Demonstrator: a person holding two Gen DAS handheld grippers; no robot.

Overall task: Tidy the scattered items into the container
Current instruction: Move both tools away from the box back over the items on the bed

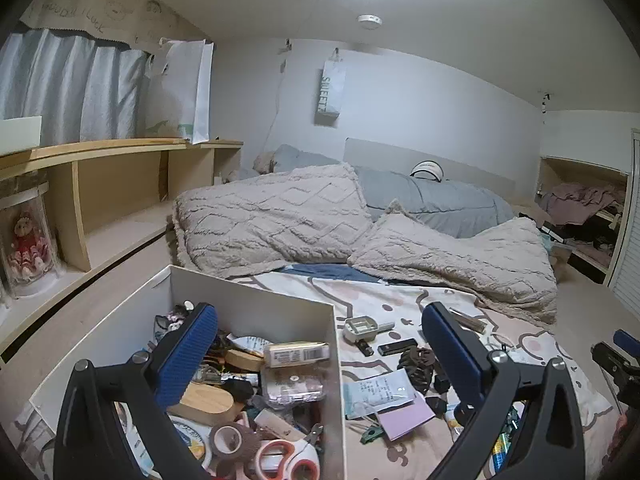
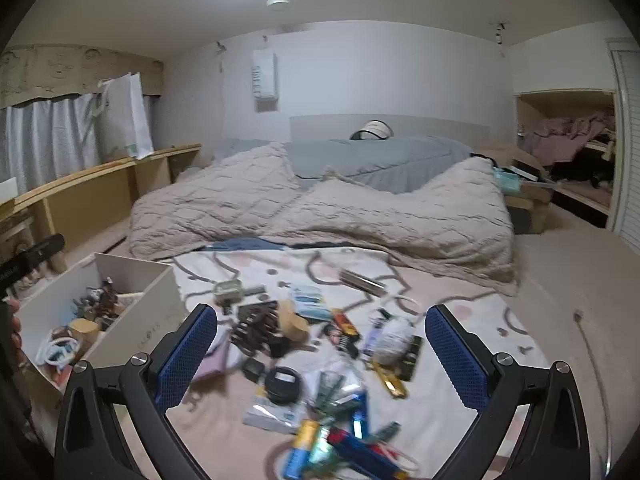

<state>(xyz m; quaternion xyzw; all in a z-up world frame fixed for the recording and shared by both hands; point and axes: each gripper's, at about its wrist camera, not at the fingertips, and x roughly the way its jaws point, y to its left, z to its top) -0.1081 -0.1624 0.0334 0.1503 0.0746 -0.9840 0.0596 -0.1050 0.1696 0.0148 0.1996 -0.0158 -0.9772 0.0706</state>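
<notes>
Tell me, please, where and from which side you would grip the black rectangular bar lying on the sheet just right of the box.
Grip the black bar across its narrow width at mid-length, coming straight down from above. It lies flat on the printed sheet, long axis roughly left to right, with bare sheet along its far side, though the brown claw clip crowds its near side. The left gripper is already open.

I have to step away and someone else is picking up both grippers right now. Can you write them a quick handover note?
Left gripper: open, empty, held above the right wall of the white box.
Right gripper: open, empty, held over the scattered pile on the patterned blanket; its view is motion-blurred.
Done: the box already holds many items, including scissors, a tape roll and a wooden block.
Left: plenty still on the blanket to the right of the box, such as a receipt, a pink notepad, a brown hair claw and a black round case.
</notes>
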